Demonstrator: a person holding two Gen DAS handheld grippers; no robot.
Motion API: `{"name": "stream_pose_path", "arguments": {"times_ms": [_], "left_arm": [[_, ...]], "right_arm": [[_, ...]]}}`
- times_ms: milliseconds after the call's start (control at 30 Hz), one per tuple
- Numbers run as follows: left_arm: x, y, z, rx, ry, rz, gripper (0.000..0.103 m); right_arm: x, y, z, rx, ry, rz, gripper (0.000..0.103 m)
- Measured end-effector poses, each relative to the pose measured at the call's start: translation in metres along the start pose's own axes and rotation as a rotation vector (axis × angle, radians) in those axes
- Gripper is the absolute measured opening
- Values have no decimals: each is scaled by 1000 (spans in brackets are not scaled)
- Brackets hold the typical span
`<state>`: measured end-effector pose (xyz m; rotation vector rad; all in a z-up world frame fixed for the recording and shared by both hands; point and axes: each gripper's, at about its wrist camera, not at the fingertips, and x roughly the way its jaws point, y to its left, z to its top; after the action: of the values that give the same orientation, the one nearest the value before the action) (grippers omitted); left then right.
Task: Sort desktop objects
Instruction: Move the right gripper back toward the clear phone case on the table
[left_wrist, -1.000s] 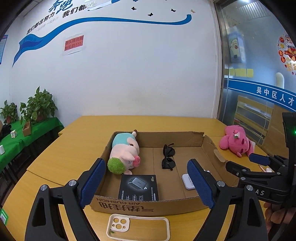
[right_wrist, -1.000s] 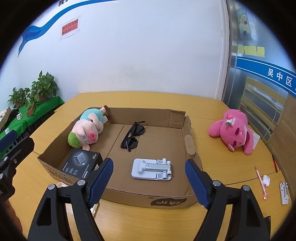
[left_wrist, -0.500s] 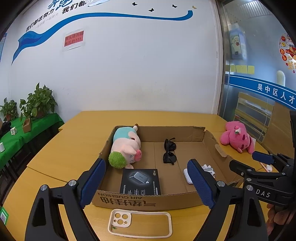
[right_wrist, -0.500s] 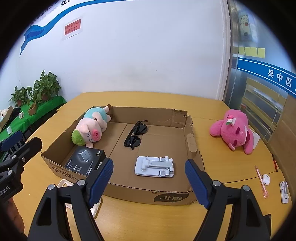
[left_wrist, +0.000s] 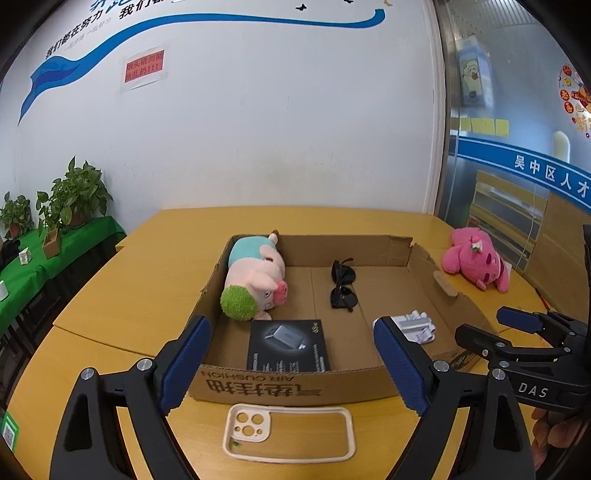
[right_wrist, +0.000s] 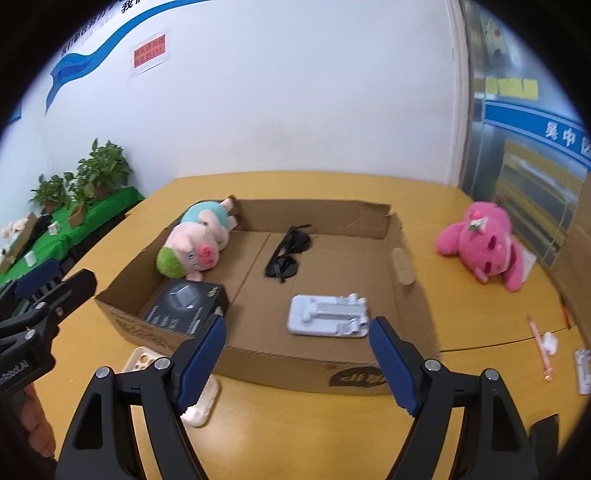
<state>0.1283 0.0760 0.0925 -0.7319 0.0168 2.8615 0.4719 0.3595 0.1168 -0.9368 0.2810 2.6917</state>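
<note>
The bench (left_wrist: 110, 325) is carrying everything, and the open box (left_wrist: 288, 384) is sitting in the middle of it, already holding a pig plush (left_wrist: 255, 284), a black carton (left_wrist: 288, 345), sunglasses (left_wrist: 342, 286) and a white stand (right_wrist: 328, 315). Judging by that, the sorting is well under way and the step in hand is picking the next stray thing. A pink plush (right_wrist: 480, 243) is lying on the bench well apart from the box on its right side, and a phone case (left_wrist: 288, 432) is lying flat on the bench just outside the box's near wall. Smaller bits, a pink pen (right_wrist: 541, 349) and a white clip (right_wrist: 583, 369), are resting near the right edge. The left hand-held gripper (left_wrist: 291, 365) is hovering above the case and the near wall with its jaws standing wide and nothing between them; the right hand-held gripper (right_wrist: 297, 363) is hanging over the near wall in front of the stand, likewise wide and empty. The case looks the likeliest next pick for the left one, being directly beneath it. That move is calling for a dip toward the bench and a pinch across the case's thin rim, since it is lying flat and offering little height, then a lift over the wall. The pink plush would suit the right one, being soft and easy to squeeze.
</note>
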Motion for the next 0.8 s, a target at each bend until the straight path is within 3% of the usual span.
{"name": "stream_pose_path", "arguments": {"times_ms": [133,267,433,500,533,600,667,800], "left_arm": [[12,24,-17,12,67,16,93],[31,52,-41,-8,151,33,93],[59,80,-72,-65,253,10,92],[71,87,-84,-85,301,2,91],[75,90,-89,-95,311,2,91],[82,92,-97,-101,332,-15,85],[92,90,-104,-92,368,-31,69],[107,88,-115,-95,443,-31,51]], "right_arm": [[20,15,-19,9,99,125,80],[50,43,-47,-19,199,179,78],[83,60,-74,-14,286,174,75],[93,62,-82,-21,311,157,62],[97,63,-86,-21,319,149,61],[102,62,-91,-6,333,141,60],[102,65,-94,-18,320,131,60],[103,70,-94,-46,314,115,53]]}}
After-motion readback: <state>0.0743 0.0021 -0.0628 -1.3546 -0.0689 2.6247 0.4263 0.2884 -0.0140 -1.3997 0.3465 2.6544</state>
